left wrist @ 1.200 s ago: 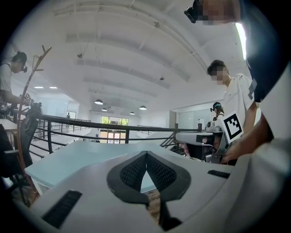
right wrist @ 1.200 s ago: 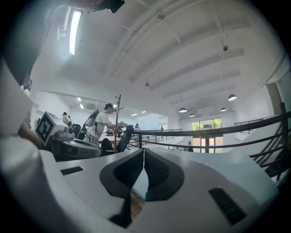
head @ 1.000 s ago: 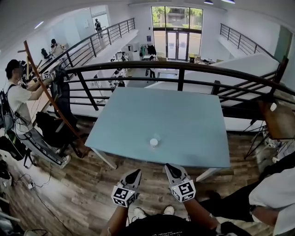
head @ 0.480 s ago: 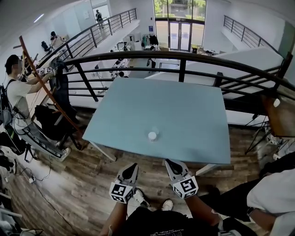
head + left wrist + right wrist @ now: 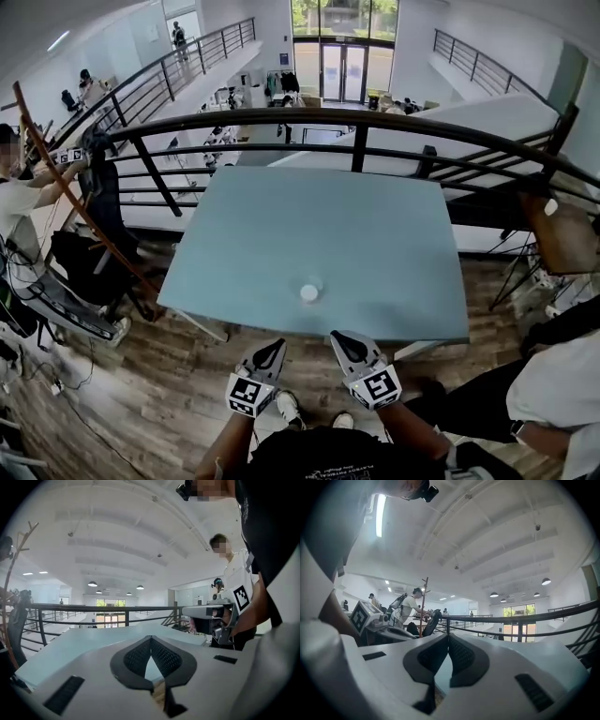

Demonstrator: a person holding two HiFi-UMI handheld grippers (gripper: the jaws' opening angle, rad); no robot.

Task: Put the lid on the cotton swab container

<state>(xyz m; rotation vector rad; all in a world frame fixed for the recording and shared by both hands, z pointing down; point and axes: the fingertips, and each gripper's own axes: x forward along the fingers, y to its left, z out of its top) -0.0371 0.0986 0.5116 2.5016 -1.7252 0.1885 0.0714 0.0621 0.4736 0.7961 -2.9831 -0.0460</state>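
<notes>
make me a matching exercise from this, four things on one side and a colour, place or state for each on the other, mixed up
Things:
1 table
2 railing
3 left claw
4 cotton swab container

Descriptions:
a shut, holding nothing
b light blue
c on the table, near its front edge
d black

Pairs: 1-b; 2-d; 3-a; 4-c

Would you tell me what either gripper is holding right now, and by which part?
Nothing: the left gripper and right gripper are both shut and empty.
</notes>
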